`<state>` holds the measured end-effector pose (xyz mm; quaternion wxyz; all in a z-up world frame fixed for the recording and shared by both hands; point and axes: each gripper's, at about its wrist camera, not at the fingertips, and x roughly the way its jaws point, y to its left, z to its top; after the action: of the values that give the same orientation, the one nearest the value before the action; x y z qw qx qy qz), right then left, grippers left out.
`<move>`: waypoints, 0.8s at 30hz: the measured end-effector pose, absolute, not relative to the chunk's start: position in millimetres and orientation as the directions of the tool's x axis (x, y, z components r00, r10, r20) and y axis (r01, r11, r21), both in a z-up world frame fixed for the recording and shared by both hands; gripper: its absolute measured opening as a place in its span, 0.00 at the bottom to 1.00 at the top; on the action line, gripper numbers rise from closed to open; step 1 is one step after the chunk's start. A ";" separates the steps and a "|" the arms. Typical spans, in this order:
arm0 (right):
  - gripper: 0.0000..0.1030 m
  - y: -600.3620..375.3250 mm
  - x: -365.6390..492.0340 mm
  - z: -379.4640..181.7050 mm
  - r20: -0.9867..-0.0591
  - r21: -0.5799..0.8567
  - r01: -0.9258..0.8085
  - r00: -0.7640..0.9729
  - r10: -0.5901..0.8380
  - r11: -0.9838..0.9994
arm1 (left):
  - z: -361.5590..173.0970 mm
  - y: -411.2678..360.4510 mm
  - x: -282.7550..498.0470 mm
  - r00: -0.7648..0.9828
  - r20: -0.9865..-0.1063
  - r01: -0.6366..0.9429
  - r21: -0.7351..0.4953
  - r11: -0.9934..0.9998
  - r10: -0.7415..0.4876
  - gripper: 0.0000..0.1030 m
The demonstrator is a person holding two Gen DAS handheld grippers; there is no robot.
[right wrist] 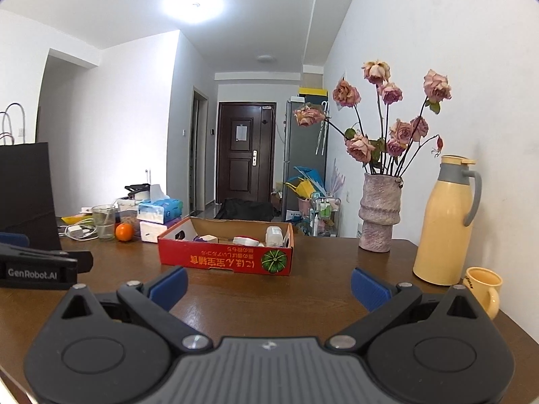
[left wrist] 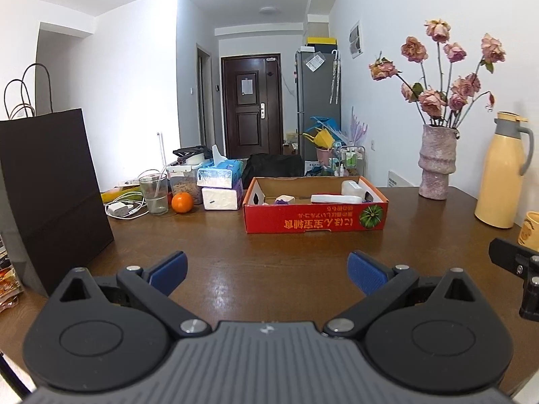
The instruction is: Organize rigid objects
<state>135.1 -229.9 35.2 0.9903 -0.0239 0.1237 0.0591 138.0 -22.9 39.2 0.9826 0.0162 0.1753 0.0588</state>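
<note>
A shallow red cardboard box (left wrist: 315, 223) (right wrist: 225, 262) stands on the brown table, holding several small white items (left wrist: 335, 198) (right wrist: 273, 234). My left gripper (left wrist: 267, 274) hovers open over bare wood in front of the box, nothing between its blue pads. My right gripper (right wrist: 269, 288) is likewise open and empty, nearer the table's right side. An orange (left wrist: 182, 202) (right wrist: 123, 231) lies left of the box beside stacked tissue packs (left wrist: 222, 185) (right wrist: 158, 217). A yellow mug (right wrist: 483, 286) sits at the right near a yellow thermos (left wrist: 502, 171) (right wrist: 443, 222).
A tall black paper bag (left wrist: 50, 181) stands at the left edge. A glass (left wrist: 154, 193), a charger with cable (left wrist: 123, 208) and a food jar crowd the far left. A pink vase of dried roses (left wrist: 436, 165) (right wrist: 379, 213) stands far right.
</note>
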 end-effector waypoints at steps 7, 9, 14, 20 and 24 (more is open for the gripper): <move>1.00 -231.2 98.3 34.0 -0.235 -0.036 -0.139 0.964 0.127 0.990 | 34.4 -26.8 104.4 0.936 -0.336 -0.097 0.046 0.994 0.106 1.00; 1.00 -231.0 90.9 33.4 -0.233 -0.043 -0.142 0.964 0.129 0.989 | 32.8 -28.6 96.2 0.937 -0.333 -0.092 0.045 0.995 0.102 1.00; 1.00 -233.4 79.5 33.6 -0.225 -0.045 -0.143 0.966 0.129 0.989 | 31.8 -31.7 86.0 0.937 -0.333 -0.093 0.047 0.995 0.104 1.00; 1.00 -236.3 69.7 34.8 -0.214 -0.046 -0.146 0.968 0.133 0.988 | 32.4 -34.8 78.4 0.940 -0.327 -0.090 0.047 0.995 0.100 1.00; 1.00 -236.6 66.5 34.9 -0.211 -0.047 -0.146 0.968 0.133 0.988 | 33.2 -37.1 75.5 0.941 -0.323 -0.089 0.048 0.995 0.099 1.00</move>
<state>66.5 -236.6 34.9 0.9916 -0.0309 0.1043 0.0704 75.5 -37.1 33.2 0.9851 0.0162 0.1645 0.0477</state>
